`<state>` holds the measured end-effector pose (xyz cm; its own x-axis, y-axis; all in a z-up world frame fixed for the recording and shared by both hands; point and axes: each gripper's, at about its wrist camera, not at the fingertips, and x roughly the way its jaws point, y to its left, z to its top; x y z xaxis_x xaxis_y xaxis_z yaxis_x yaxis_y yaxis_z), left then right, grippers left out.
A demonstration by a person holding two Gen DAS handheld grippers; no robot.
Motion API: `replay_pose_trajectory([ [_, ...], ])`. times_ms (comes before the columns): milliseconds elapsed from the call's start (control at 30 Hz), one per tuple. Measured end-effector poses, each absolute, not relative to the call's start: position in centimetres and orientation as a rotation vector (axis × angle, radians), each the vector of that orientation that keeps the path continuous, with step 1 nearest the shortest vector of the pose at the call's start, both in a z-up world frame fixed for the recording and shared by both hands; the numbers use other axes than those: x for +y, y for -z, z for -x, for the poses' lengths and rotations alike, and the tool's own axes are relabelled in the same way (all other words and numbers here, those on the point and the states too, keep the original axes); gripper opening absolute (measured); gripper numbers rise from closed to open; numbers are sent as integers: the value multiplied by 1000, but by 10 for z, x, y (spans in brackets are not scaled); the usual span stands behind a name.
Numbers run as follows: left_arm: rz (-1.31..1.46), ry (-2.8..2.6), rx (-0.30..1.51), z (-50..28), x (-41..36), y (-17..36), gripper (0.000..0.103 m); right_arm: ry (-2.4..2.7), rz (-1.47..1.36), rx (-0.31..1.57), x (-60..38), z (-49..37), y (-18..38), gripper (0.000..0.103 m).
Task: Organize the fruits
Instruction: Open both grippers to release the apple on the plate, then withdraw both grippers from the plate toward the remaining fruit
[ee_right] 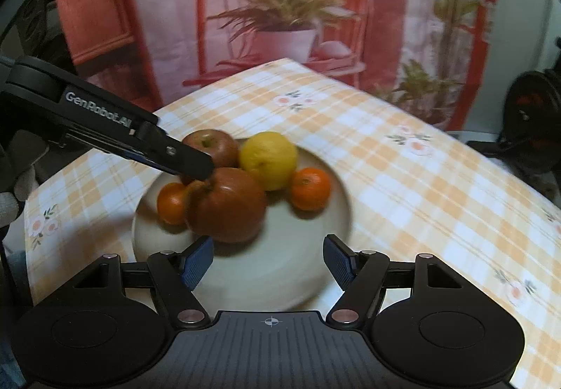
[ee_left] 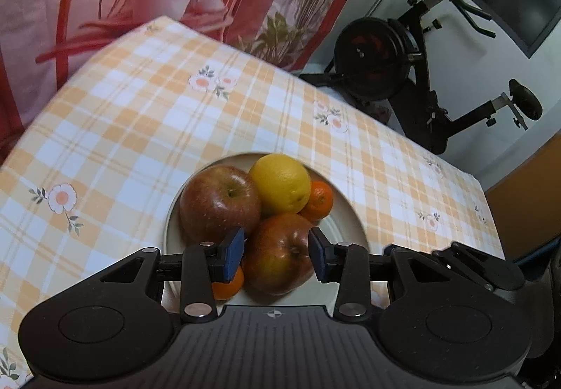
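Five fruits sit on the plate (ee_right: 333, 213): two apples, one lemon (ee_right: 268, 159), two oranges. Left gripper (ee_left: 276, 254) has its fingers apart either side of the near apple (ee_left: 278, 254), pads close to the skin; actual contact cannot be confirmed. Right gripper (ee_right: 268, 261) hangs spread wide and empty over the plate's six o'clock rim. Judged step: placing or taking this apple; next move calls for a steady hand, as neighbours touch it.
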<state>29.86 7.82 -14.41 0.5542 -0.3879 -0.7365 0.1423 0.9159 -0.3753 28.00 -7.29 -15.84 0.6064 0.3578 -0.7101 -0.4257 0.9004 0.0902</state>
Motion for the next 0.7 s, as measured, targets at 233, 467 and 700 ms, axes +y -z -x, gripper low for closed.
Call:
replay_pose_trajectory([
  [233,225,318,860,-275,56,128,42,-353,30,734,-111,-242,151,65],
  [467,157,333,791,-240,24,125,43,-234,-9,654,-151,-192,153,65],
  [700,99,373,744,-210,-3,127,43,-148,-58,614,-193,-154,154,65],
])
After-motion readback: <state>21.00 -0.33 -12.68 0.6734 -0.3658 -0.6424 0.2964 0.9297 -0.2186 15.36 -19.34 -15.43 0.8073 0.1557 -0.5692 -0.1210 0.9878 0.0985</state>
